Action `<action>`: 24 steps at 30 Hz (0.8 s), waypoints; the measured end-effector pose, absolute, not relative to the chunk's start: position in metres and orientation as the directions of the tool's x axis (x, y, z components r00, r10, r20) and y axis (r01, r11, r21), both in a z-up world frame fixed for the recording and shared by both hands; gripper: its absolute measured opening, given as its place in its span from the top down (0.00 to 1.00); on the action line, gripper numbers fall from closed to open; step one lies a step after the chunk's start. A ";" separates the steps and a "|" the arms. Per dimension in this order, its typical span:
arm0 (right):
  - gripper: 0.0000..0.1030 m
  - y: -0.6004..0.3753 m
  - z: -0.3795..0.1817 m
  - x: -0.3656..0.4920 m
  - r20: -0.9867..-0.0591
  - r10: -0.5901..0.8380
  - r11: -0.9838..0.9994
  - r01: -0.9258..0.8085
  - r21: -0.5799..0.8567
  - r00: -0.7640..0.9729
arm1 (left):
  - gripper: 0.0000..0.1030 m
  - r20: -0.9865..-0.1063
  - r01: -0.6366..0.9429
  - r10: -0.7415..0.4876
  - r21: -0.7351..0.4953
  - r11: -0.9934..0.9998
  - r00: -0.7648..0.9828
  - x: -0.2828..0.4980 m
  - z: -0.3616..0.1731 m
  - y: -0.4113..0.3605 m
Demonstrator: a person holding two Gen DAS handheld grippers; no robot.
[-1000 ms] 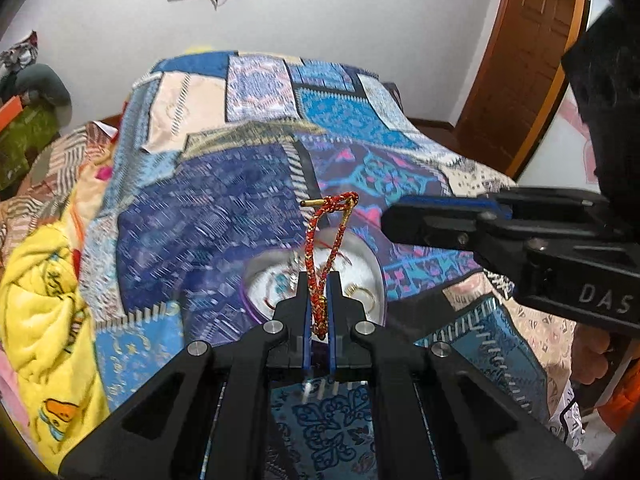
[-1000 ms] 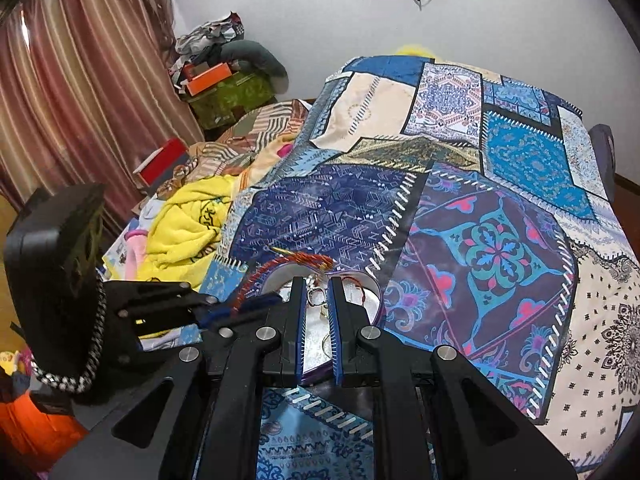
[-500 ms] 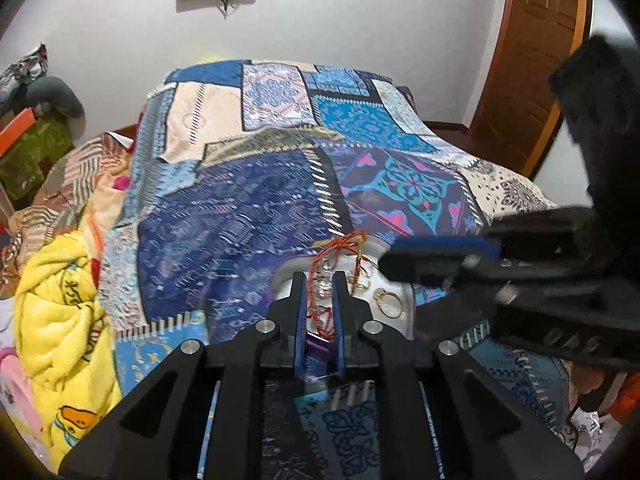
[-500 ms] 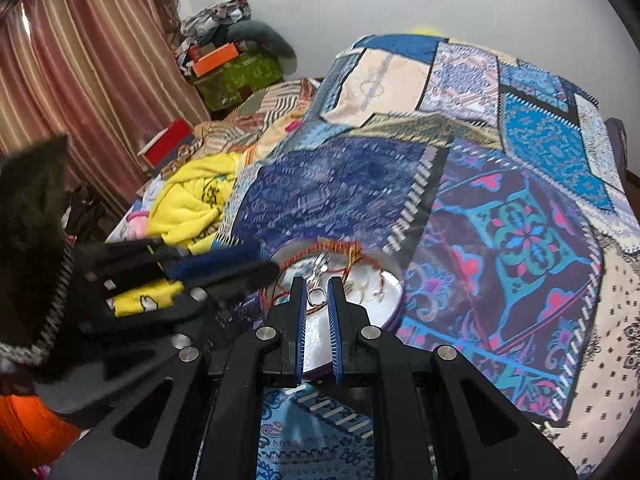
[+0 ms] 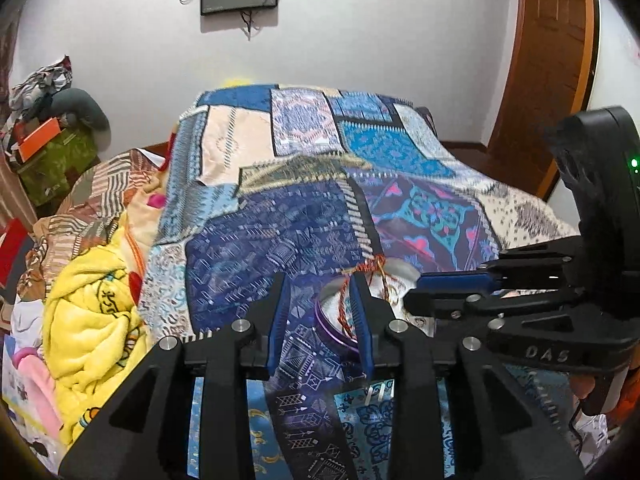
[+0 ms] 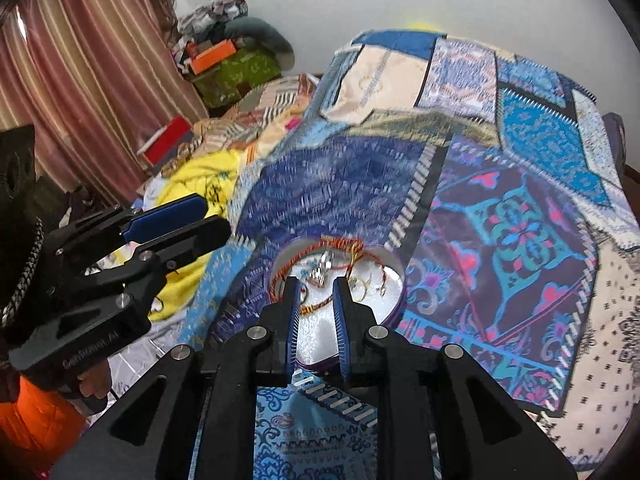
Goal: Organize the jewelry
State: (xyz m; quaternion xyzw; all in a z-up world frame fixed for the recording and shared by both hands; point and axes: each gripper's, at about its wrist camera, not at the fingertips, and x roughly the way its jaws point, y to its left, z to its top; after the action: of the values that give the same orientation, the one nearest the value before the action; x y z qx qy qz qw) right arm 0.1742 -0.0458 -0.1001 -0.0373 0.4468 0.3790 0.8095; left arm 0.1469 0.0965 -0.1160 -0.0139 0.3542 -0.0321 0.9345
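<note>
A round purple-rimmed jewelry tray (image 6: 394, 304) lies on the patchwork bedspread; it also shows in the left wrist view (image 5: 328, 330). A red-and-gold braided thread bracelet (image 6: 320, 248) lies draped over the tray's far rim and inside it, and shows in the left wrist view (image 5: 370, 269). Gold rings (image 6: 366, 286) and silver pieces (image 6: 322, 270) lie in the tray. My left gripper (image 5: 320, 304) is open and empty, left of the tray. My right gripper (image 6: 316, 304) is open above the tray's near part, holding nothing.
The patchwork bedspread (image 6: 520, 208) covers the bed. A yellow blanket (image 5: 92, 300) and piled clothes lie on the left. A striped curtain (image 6: 80, 72) hangs at far left. A wooden door (image 5: 552, 60) stands at the right.
My left gripper has opened and let go of the thread bracelet, which now lies on the tray. The left gripper has drawn back to the left. My right gripper has opened wider.
</note>
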 end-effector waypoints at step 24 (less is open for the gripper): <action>0.60 -0.119 0.085 0.011 -0.231 0.605 0.795 -0.596 0.115 0.762 | 0.55 -0.152 0.041 -0.048 -0.052 0.998 0.987 -0.025 0.064 0.052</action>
State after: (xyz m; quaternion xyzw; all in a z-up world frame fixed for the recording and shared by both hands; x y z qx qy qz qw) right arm 0.0106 -0.1192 0.0853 0.0175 0.1290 0.3197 0.9385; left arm -0.0250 0.0520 0.0641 -0.0243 0.0770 -0.0224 0.9965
